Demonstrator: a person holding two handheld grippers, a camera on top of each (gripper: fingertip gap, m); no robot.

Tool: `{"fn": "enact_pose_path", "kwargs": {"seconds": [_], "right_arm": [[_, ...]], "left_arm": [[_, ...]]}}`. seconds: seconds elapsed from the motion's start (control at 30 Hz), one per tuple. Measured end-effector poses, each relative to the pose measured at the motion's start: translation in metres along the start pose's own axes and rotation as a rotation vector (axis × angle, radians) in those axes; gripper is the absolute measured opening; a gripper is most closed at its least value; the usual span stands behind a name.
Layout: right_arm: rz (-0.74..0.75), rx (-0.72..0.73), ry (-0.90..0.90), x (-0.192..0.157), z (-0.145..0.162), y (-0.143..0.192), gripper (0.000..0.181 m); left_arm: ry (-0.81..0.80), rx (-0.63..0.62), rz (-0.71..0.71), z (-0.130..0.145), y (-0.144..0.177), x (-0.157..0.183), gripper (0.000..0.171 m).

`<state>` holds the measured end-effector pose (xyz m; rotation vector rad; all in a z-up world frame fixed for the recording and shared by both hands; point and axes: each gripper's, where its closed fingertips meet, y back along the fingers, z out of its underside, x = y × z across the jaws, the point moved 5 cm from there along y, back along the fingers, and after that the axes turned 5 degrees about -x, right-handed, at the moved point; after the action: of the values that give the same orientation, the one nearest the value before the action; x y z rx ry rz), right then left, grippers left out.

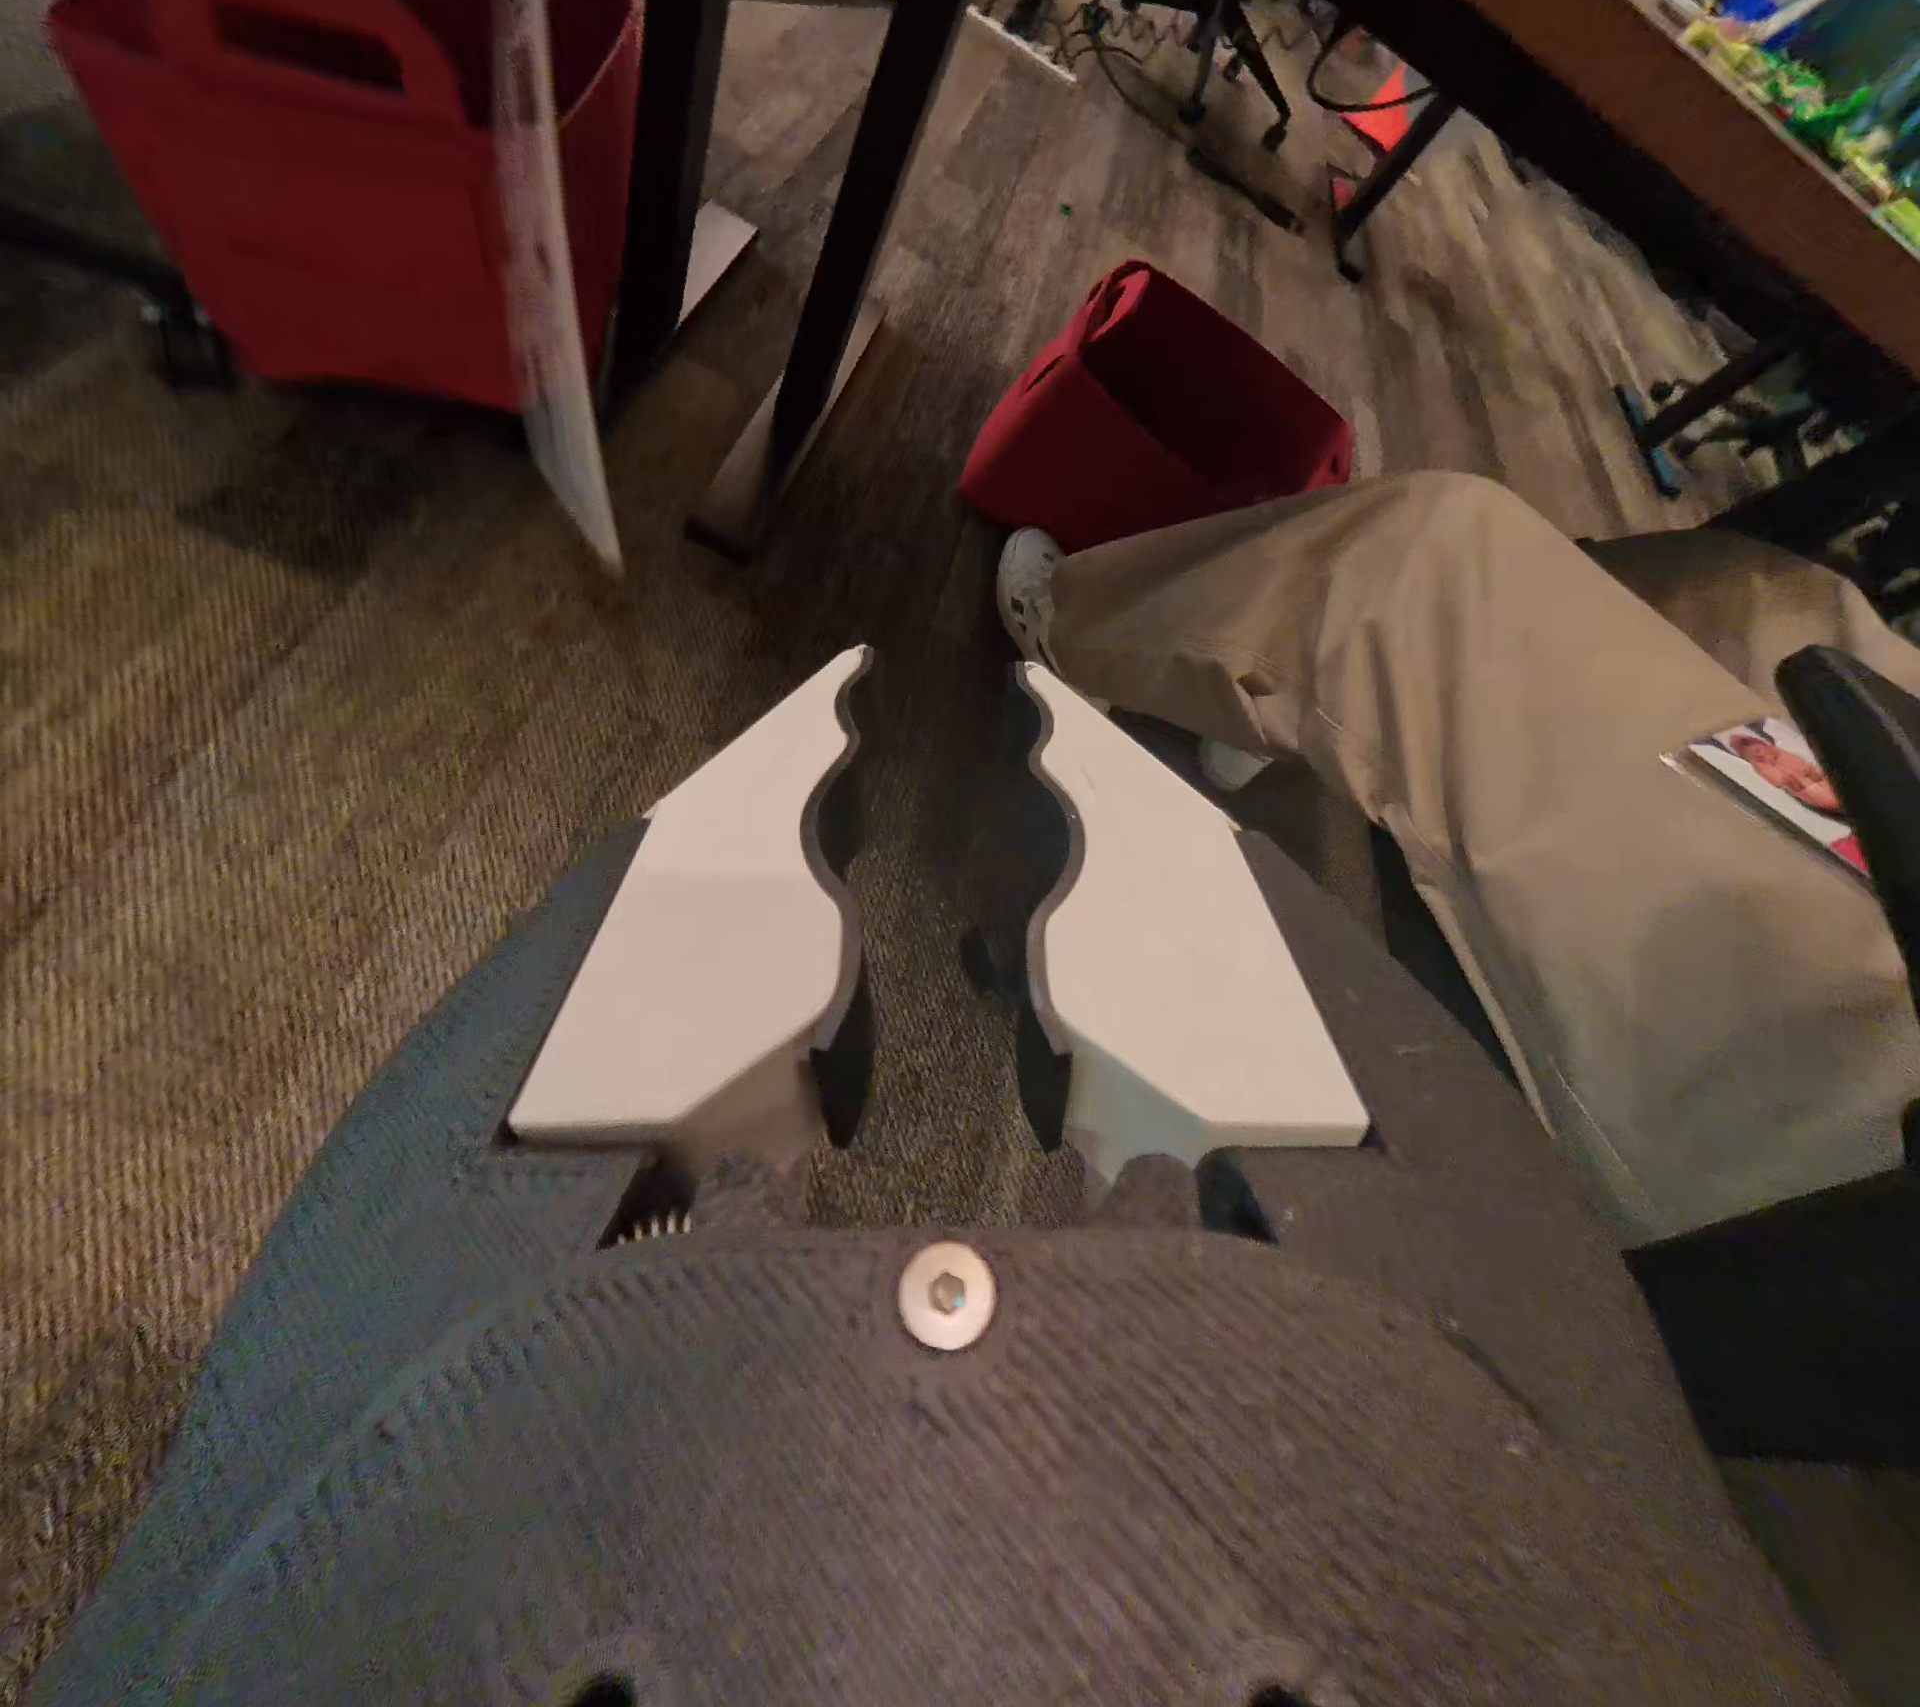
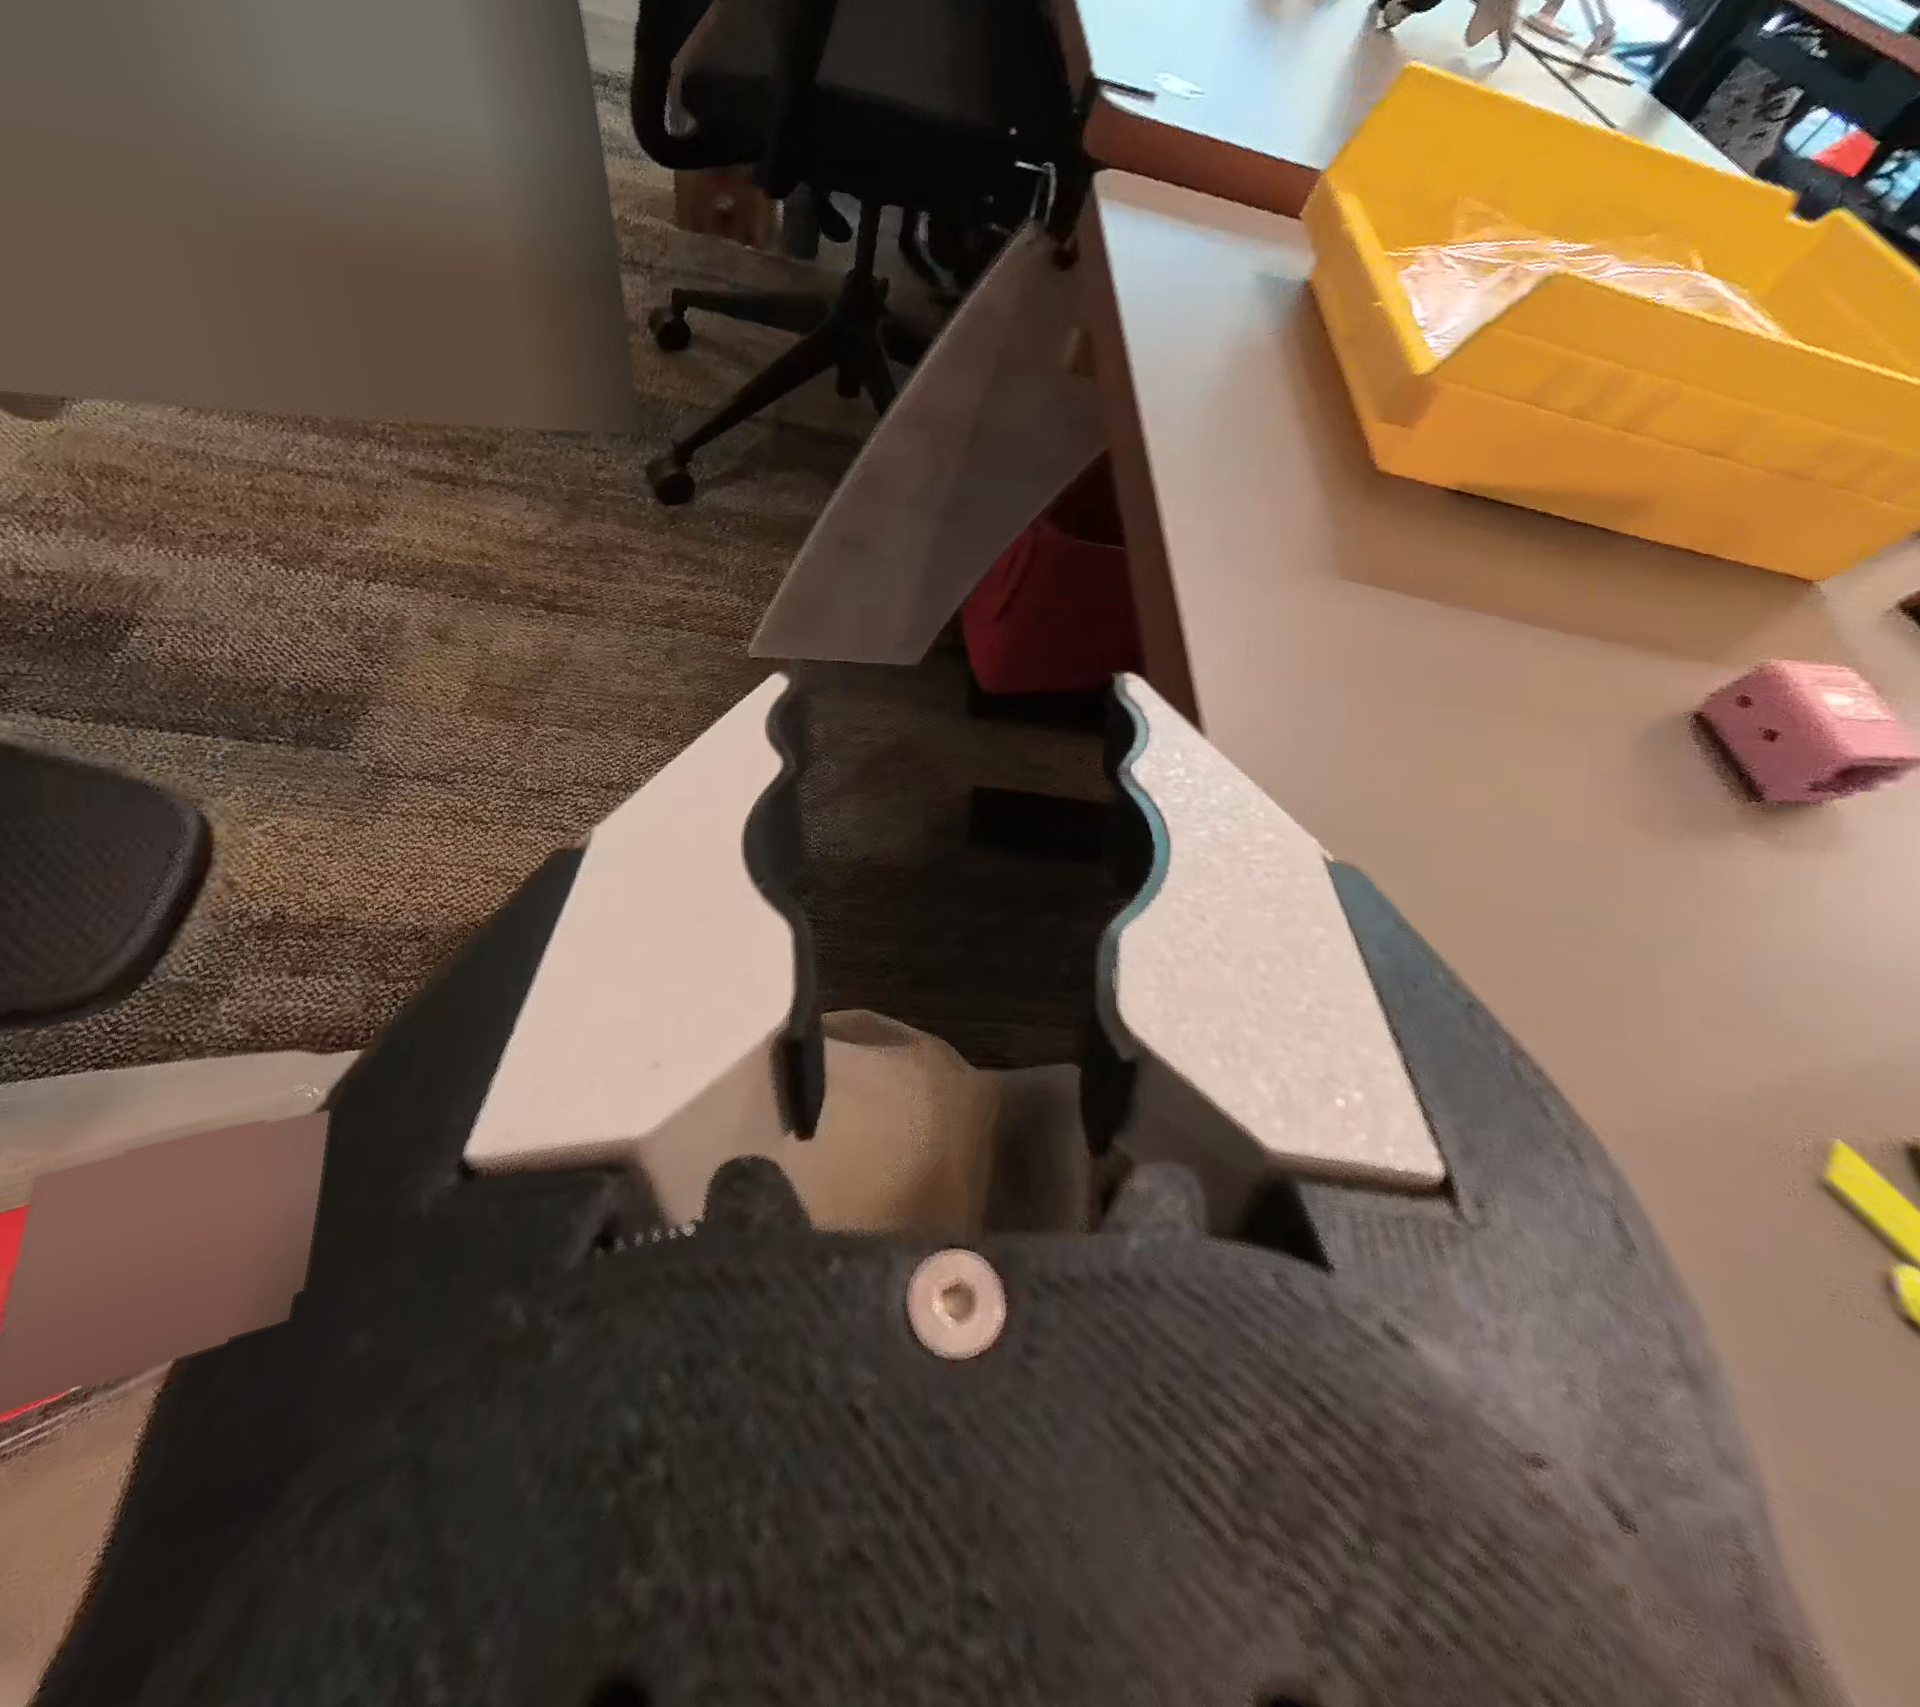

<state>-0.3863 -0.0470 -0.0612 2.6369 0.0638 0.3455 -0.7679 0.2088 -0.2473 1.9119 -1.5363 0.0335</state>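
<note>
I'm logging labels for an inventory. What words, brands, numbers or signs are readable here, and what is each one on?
No text here is readable.
Hanging white sheet, left wrist view: pinkish print, too blurred to read.
Card on the trouser leg: a picture, with no legible text.
Grey sheet at the table edge, right wrist view: the visible side is blank.
Yellow bin, pink block, red bag: no writing visible.
</note>
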Motion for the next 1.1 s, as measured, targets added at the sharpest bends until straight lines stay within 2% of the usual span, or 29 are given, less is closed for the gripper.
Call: {"fn": "enact_pose_path", "kwargs": {"seconds": [0.1,0.27,0.47,0.63,0.77,0.87,1.03,1.1], "right_arm": [[-0.015,-0.008,0.020,-0.023,-0.007,-0.011,0.055],[-0.059,-0.010,0.045,-0.054,-0.018,-0.036,0.059],[-0.142,0.052,0.072,-0.088,-0.044,-0.065,0.066],[-0.156,0.111,0.122,-0.102,-0.058,-0.075,0.074],[-0.151,0.145,0.125,-0.101,-0.060,-0.070,0.080],[-0.131,0.177,0.103,-0.094,-0.057,-0.058,0.085],[-0.051,0.216,0.111,-0.073,-0.044,-0.020,0.086],[0.034,0.251,0.121,-0.059,-0.038,0.004,0.081]], "left_arm": [[0.063,0.009,-0.028,0.028,0.029,-0.013,0.023],[0.077,-0.007,-0.115,0.062,0.077,-0.022,0.024],[0.097,-0.018,-0.209,0.093,0.130,-0.013,0.027],[0.121,0.001,-0.281,0.107,0.163,0.004,0.027],[0.110,-0.005,-0.305,0.106,0.171,0.022,0.028],[0.079,-0.013,-0.303,0.095,0.169,0.039,0.029],[-0.009,-0.026,-0.286,0.060,0.156,0.074,0.035],[-0.051,-0.020,-0.287,0.040,0.146,0.088,0.047]]}}
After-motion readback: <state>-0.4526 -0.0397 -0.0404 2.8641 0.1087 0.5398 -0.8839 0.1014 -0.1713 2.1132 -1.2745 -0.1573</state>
